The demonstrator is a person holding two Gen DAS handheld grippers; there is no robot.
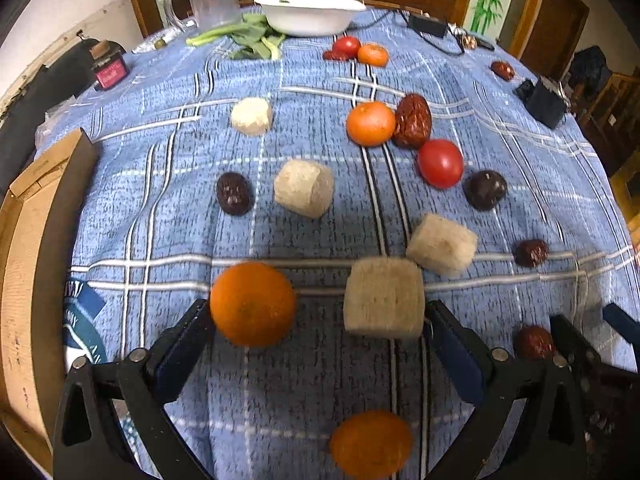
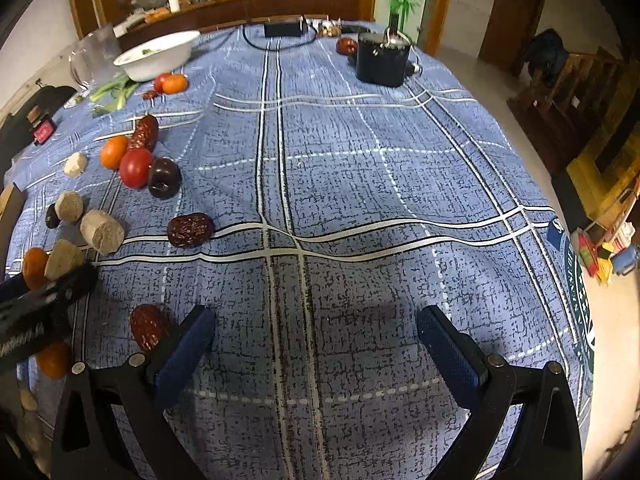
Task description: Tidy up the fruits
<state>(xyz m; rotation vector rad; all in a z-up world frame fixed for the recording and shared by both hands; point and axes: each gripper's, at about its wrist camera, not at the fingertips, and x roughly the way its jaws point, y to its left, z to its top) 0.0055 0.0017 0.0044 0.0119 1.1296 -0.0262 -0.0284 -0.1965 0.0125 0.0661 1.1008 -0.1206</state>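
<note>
Nearest orange (image 1: 371, 443) blurred, half behind left gripper (image 1: 318, 316)

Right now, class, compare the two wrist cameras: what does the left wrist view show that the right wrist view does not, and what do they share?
Only the left wrist view shows the cardboard box at the table's edge, and the open left gripper with an orange and a beige block between its fingers, pads not pressing.

Only the right wrist view shows the open right gripper over bare cloth, and the wooden door.

Both show the blue checked tablecloth, white bowl, red tomato and dark plum.
</note>
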